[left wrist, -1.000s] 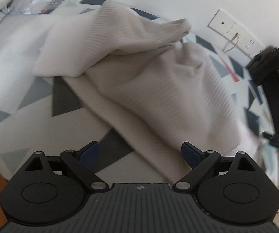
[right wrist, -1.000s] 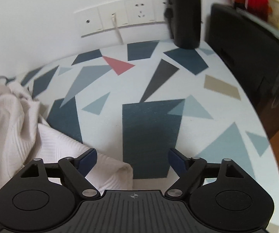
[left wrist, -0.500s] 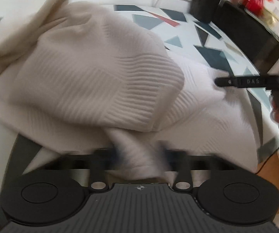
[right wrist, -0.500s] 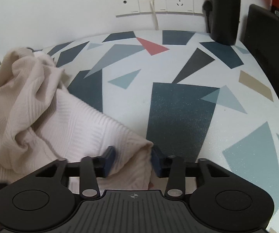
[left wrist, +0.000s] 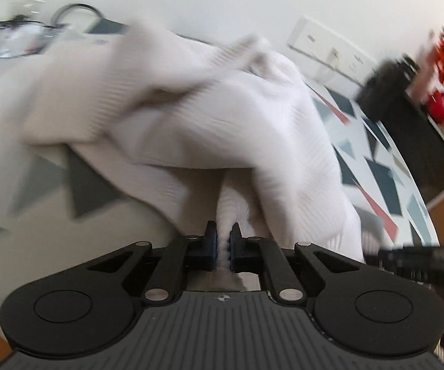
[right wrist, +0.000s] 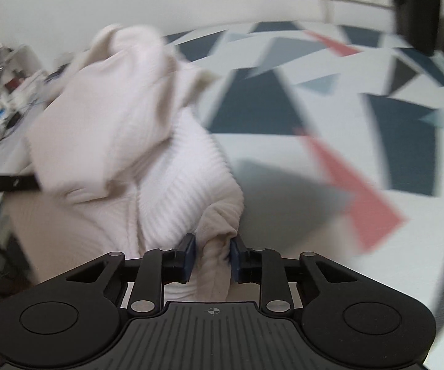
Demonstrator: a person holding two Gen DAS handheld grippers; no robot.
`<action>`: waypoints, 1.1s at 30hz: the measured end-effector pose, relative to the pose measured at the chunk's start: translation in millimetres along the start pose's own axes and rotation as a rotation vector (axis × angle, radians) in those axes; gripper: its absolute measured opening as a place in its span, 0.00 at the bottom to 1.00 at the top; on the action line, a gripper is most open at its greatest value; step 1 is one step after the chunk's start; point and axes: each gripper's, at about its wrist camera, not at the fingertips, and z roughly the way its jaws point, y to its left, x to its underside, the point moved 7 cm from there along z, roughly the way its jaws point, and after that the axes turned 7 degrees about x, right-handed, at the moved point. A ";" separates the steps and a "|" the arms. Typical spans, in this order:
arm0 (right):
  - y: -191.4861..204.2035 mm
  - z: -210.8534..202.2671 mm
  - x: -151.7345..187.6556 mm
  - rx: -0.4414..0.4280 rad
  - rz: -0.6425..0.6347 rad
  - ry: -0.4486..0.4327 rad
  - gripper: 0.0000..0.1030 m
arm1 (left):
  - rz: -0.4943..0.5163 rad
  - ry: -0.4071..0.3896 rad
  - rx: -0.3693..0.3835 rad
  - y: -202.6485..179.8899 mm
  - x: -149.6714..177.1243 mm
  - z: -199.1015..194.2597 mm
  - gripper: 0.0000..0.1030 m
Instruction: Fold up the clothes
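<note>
The cream ribbed sweater (left wrist: 209, 117) fills the middle and upper left of the left wrist view, bunched and partly raised off the patterned tabletop (left wrist: 385, 182); the left tongs (left wrist: 223, 242) are clamped on a narrow pinch of its knit at the lower centre of the frame; in the right wrist view the right tongs (right wrist: 212, 254) are closed around a thicker roll of the same sweater (right wrist: 135, 129) at lower centre, with the rest heaped toward the upper left and bare tabletop (right wrist: 329, 160) spreading to the right; both views are smeared with motion blur. Judging by this, the step in hand is a two-point carry of the garment, either to spread it flat or to lay one part over another; the crumpled cloth fits both. The next move calls for both grips to hold firm and the two pinched points to be drawn level and taut, so the cloth hangs free of wrinkles before it meets the tabletop.
</note>
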 end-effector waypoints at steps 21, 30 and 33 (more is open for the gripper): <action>166.6 11.2 -65.0 0.039 -0.335 0.060 0.58 | -0.119 -0.147 -0.038 119.1 -2.9 -61.6 0.56; 118.7 39.5 -88.0 0.035 -0.454 0.141 0.64 | -0.203 -0.174 -0.185 127.3 -4.6 -58.8 0.59; 85.9 40.4 -112.7 0.020 -0.381 0.108 0.64 | -0.254 -0.178 -0.216 125.0 -6.9 -57.0 0.59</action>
